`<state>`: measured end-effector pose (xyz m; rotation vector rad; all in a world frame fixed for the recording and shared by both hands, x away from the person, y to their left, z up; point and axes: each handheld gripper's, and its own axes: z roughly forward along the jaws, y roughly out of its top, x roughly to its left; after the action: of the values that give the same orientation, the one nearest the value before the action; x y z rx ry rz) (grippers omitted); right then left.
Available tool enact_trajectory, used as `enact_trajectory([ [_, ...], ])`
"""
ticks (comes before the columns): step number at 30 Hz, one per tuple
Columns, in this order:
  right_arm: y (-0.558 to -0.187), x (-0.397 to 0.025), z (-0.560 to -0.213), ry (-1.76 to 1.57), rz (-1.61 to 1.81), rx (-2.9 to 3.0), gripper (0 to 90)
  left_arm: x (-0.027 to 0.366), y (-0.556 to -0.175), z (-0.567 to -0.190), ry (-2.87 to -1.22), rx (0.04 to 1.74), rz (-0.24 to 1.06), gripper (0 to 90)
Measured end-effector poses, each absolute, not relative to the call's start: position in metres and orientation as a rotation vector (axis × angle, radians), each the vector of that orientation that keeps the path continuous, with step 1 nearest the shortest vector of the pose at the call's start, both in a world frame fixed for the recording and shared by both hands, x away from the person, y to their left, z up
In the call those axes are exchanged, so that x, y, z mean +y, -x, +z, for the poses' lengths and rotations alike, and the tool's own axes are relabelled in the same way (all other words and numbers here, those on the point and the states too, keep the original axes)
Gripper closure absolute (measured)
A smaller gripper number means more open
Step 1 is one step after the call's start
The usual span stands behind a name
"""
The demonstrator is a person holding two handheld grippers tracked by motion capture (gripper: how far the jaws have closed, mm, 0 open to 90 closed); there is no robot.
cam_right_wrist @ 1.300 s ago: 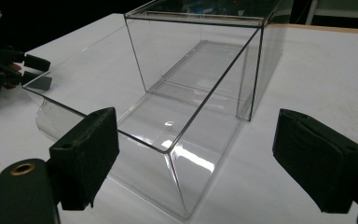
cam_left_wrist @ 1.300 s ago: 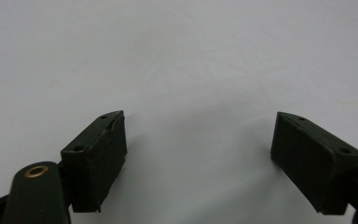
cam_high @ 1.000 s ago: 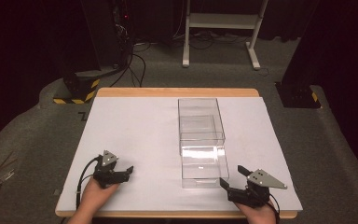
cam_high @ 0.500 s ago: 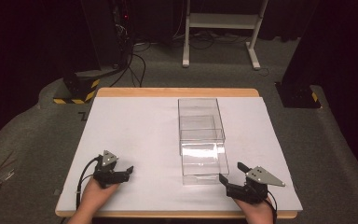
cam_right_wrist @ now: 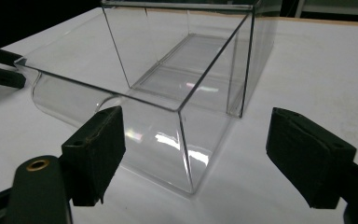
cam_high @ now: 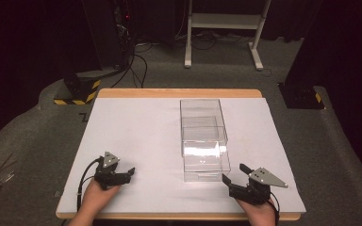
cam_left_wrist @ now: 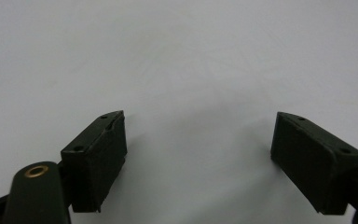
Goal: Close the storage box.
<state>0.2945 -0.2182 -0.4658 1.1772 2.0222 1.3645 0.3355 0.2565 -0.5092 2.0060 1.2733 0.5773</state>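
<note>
Approach the clear acrylic box [cam_high: 205, 141] with the right gripper [cam_high: 235, 176], jaws spread wide and empty, squarely to the near corner, since thin glossy walls likely slip under an off-centre pinch. Keep the left gripper [cam_high: 125, 173], likewise released and holding nothing, low over the white counter [cam_high: 136, 132]. Open-topped, transparent, with a curved near wall and inner partition; placed right of centre, just ahead of the right gripper.
</note>
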Motion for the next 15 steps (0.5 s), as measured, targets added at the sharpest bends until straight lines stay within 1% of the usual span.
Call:
enact_trajectory([
  [15, -0.3009, -0.2133, -0.4711, -1.192, 1.339, 2.016, 19.5, 0.2567, -0.3354, -0.5091, -2.009, 1.273, 0.575, 18.6],
])
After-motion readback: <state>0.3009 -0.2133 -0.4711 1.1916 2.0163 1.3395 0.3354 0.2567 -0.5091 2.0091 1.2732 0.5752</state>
